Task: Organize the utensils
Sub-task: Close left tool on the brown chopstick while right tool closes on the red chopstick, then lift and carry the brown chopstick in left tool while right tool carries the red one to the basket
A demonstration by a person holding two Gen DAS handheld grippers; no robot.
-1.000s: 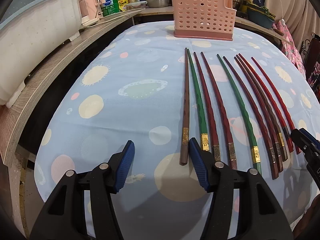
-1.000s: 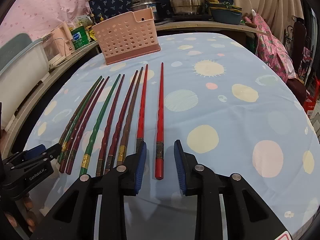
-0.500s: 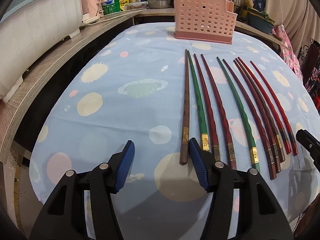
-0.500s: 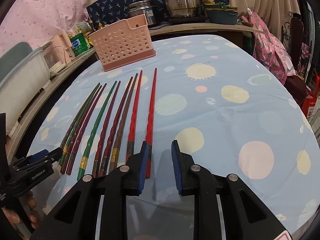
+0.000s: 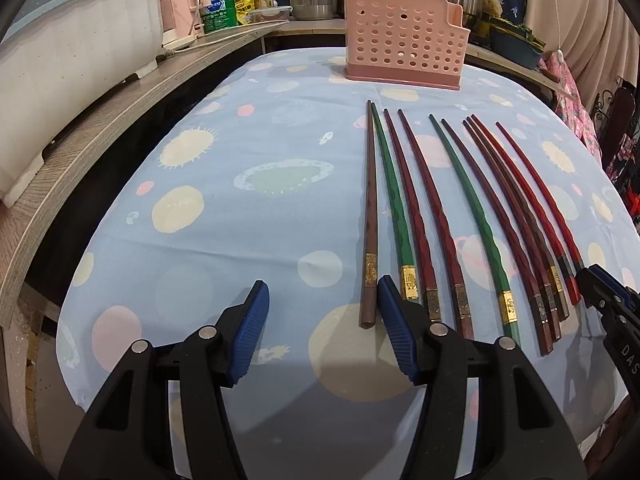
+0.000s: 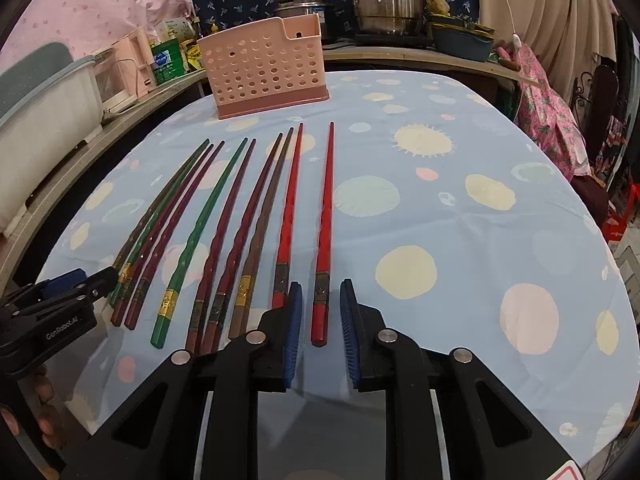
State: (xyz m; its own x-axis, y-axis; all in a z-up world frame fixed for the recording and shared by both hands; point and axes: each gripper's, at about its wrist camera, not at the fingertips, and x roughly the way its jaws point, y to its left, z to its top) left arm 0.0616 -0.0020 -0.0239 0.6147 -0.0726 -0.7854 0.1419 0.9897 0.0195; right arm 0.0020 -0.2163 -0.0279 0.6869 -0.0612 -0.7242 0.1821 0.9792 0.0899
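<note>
Blue-clothed counter (image 6: pixel 460 216): red chopstick (image 6: pixel 323 240) lies between the closing right tongs (image 6: pixel 319 312), untouched; left tongs (image 5: pixel 323 304) gape half-open, empty.

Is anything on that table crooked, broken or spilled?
Nothing spilled or broken. The chopsticks lie in a rough row, unevenly spaced; the bright red chopstick at the end sits apart. The pink basket stands upright.

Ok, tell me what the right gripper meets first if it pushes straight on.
Likely the thick end of the rightmost red chopstick, already lying between the closing jaws of the right gripper, pads not visibly touching; beyond it, only tablecloth.
</note>
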